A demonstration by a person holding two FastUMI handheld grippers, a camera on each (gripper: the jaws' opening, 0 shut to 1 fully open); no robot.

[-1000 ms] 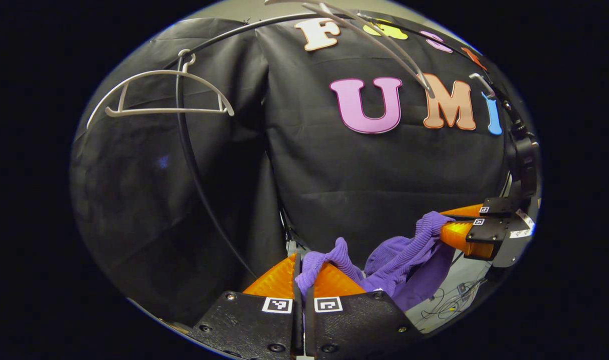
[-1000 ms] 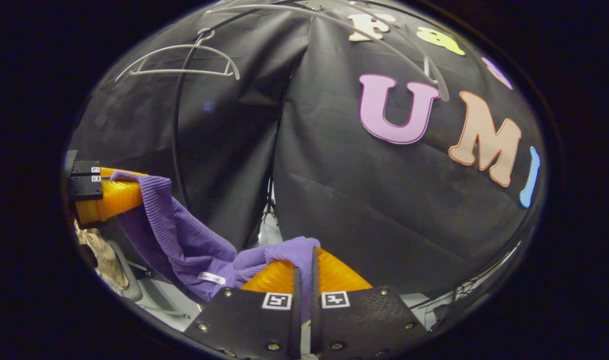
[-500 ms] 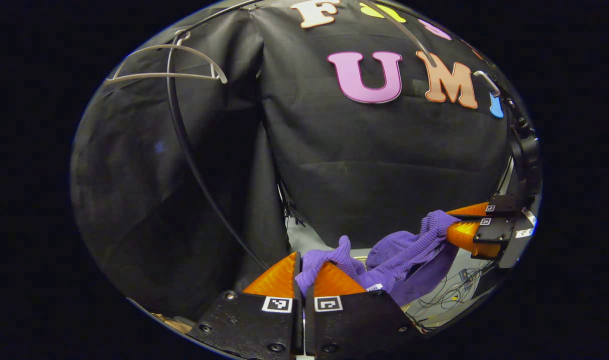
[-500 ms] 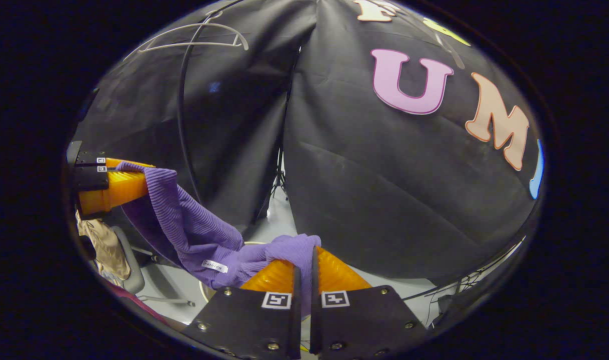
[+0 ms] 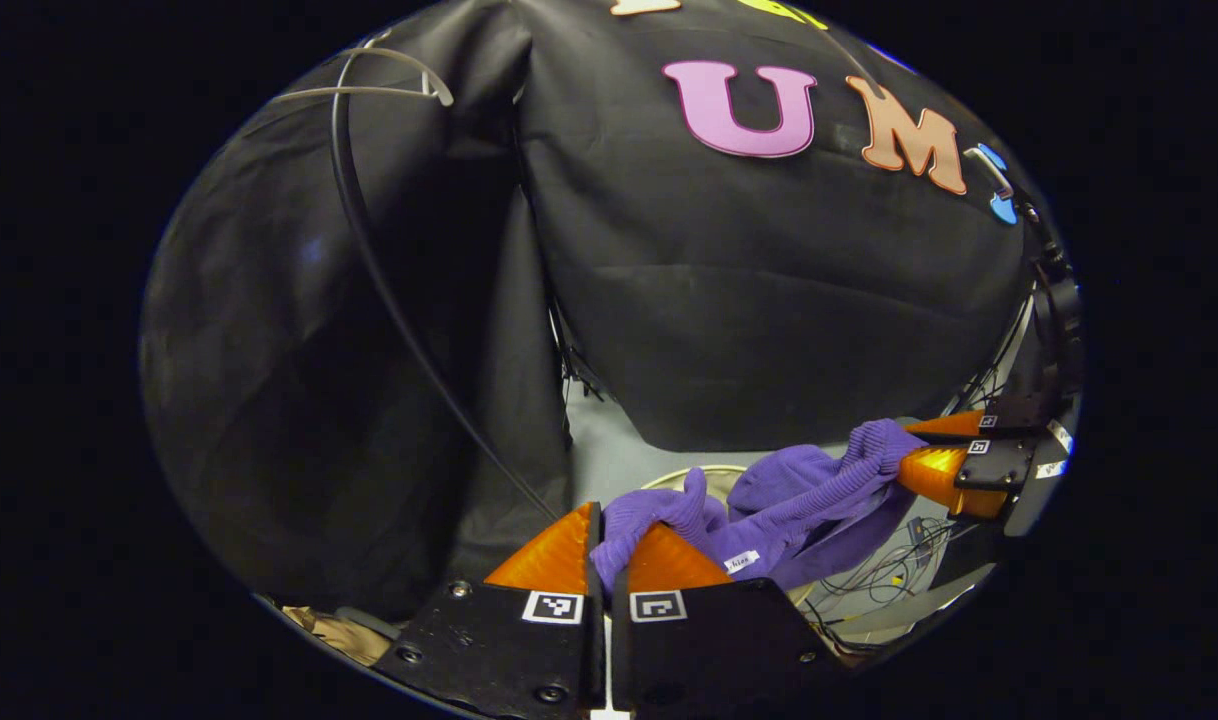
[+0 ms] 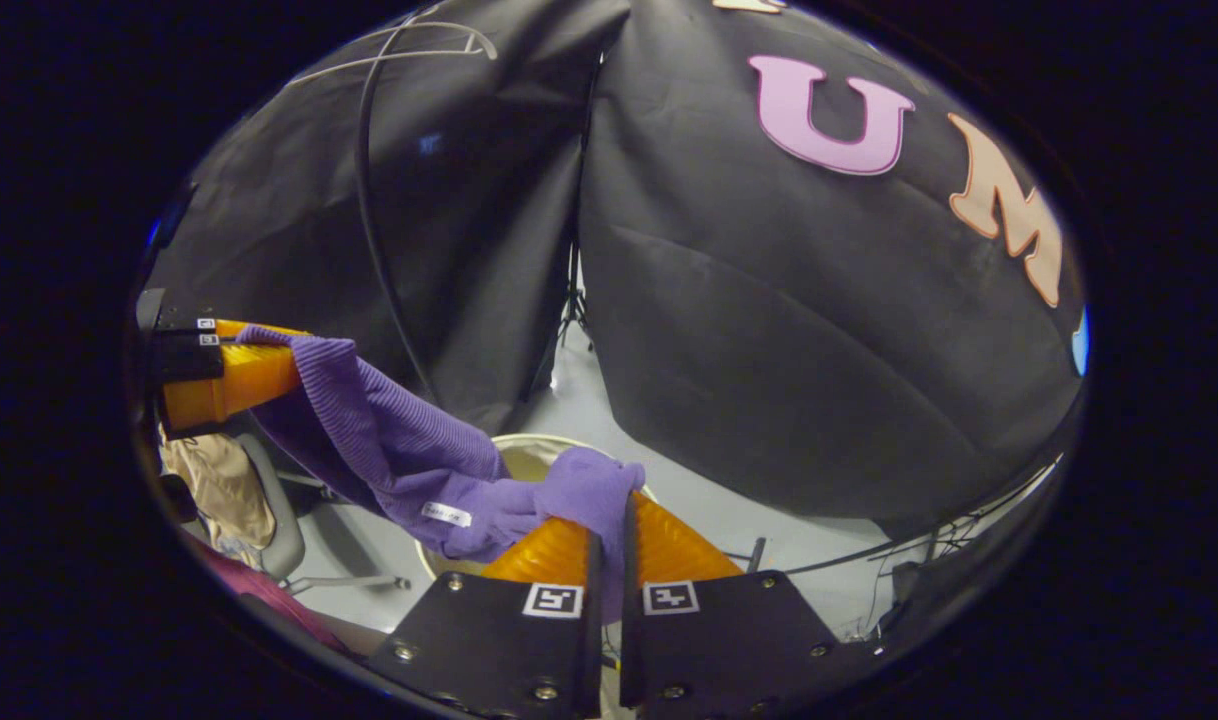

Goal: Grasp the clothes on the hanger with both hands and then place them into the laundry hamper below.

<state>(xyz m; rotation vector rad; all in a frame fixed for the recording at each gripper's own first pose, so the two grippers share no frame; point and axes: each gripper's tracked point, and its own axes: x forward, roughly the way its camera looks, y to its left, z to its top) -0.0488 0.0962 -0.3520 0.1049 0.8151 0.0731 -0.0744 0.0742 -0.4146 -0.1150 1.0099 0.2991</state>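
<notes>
In the left gripper view, the left gripper [image 5: 607,540] has its orange fingers [image 5: 554,555] pressed together on one end of the purple garment [image 5: 789,495]; in the right gripper view, the right gripper [image 6: 609,535] likewise clamps the other end between its fingers [image 6: 669,550]. The garment hangs slack between the two grippers, above the round laundry hamper [image 6: 529,445], whose pale rim shows on the grey floor [image 6: 669,500] just behind it. An empty white hanger [image 5: 389,85] hangs at 11 o'clock on a black rail [image 5: 369,260].
</notes>
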